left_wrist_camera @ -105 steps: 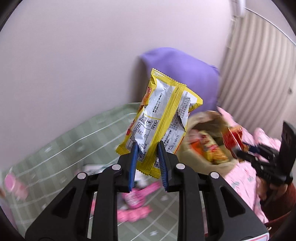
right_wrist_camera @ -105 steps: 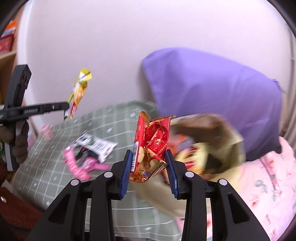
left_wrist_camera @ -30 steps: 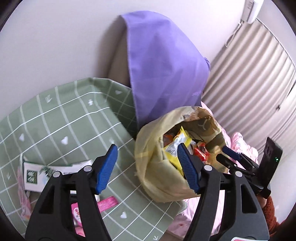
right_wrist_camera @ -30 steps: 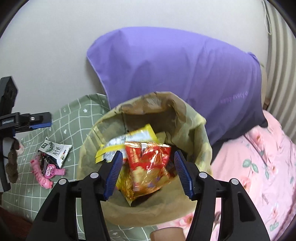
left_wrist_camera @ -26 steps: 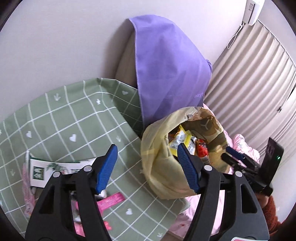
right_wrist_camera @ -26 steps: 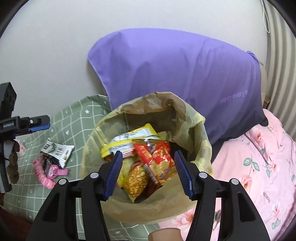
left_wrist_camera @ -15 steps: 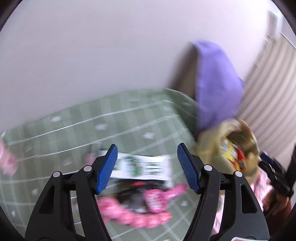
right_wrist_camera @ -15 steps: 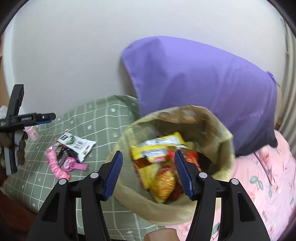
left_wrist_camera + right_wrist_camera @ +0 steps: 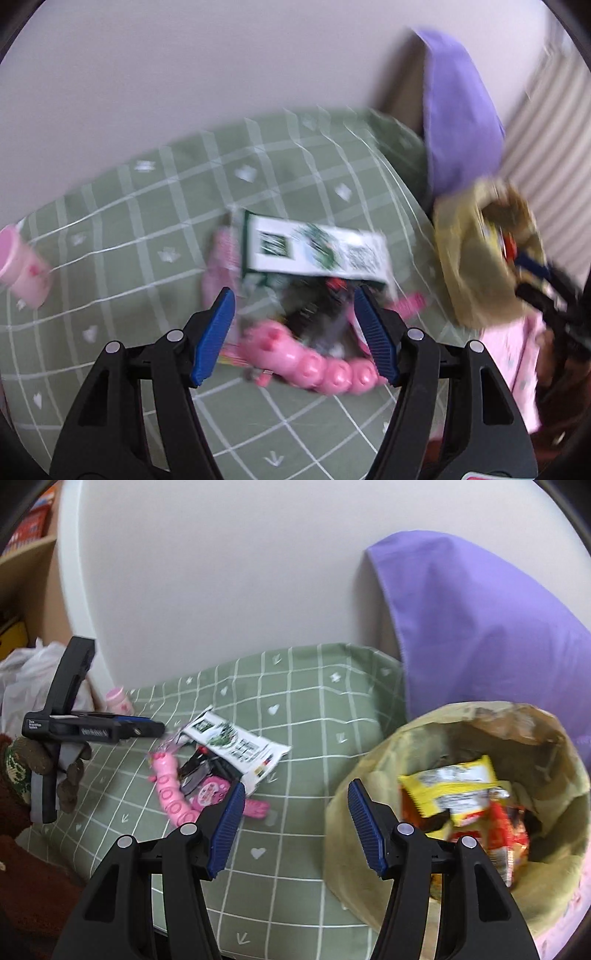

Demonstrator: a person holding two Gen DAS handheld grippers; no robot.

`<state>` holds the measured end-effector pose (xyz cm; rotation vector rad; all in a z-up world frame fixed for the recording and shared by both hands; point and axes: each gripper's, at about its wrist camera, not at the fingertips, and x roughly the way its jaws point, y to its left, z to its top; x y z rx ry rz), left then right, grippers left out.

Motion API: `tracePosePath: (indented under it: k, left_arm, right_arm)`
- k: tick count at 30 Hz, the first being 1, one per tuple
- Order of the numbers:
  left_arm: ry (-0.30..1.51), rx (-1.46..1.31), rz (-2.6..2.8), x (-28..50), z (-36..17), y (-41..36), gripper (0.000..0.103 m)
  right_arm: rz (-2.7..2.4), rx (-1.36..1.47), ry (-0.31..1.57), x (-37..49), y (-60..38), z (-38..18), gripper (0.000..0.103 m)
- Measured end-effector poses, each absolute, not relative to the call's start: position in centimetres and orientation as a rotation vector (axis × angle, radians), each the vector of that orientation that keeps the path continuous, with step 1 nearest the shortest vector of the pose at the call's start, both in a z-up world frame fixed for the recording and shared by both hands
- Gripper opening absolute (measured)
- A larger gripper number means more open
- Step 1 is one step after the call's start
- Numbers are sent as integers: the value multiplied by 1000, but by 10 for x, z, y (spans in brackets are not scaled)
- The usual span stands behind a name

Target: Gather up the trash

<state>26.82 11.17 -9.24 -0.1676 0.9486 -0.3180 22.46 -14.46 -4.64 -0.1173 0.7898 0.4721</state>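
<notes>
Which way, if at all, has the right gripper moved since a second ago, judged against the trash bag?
Yes. The right gripper has swung left: the trash bag, then between its fingers, now sits to its right, with the green blanket ahead.

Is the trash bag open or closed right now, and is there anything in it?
Open and partly filled. The bag stands with its mouth spread wide, and a yellow wrapper and red wrappers show inside.

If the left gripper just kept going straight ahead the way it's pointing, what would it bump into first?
Probably the trash pile: the left gripper has open jaws framing a dark wrapper, with the pink bumpy wrapper just below. The picture is blurred, so which comes first is uncertain.
</notes>
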Motion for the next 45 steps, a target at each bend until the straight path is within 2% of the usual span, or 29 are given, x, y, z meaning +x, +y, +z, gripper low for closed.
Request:
tracePosePath:
  k: [5,6,7,8,12,24,30,33,36,39,42,45]
  left_arm:
    - [999,0,-350,285,-115,65,63]
    - [1025,26,-350,291,-121,58,54]
    - [1064,57,-349,298,-130,50,37]
    - [1085,73,-347,302,-135,47,30]
    - [1088,5,-319,310,-134,55,18]
    - [970,-362,-56,257,-100,175,16]
    - [996,-418,43,223,-108,208,16]
    - [1023,-413,59,207,-117,217,16]
    - [1044,-431,50,198,-128,218,21]
    - [1065,-404,56,194,-133,214,23]
    - [1068,-373,49,193,-132,207,31]
    - [1065,-355,45,192,-130,203,35]
  right_arm:
    - [535,-119,837,223,-135,-59,55]
    - [547,-126,848,223,-133,-62,55]
    - [559,-138,858,222,-130,-66,55]
    - [569,-146,867,222,-128,-70,55]
    - [620,-151,902,221,-118,-85,55]
    - [808,-148,964,265,-64,-118,55]
    - [807,-157,1053,282,-53,-145,55]
    - [820,-67,1101,280,-59,-150,55]
    - [902,-3,1180,271,-54,-153,55]
    - [918,-75,1121,256,-48,-141,55]
    - [837,-133,1040,256,-51,-132,55]
    - [757,-155,1053,264,-55,-139,55]
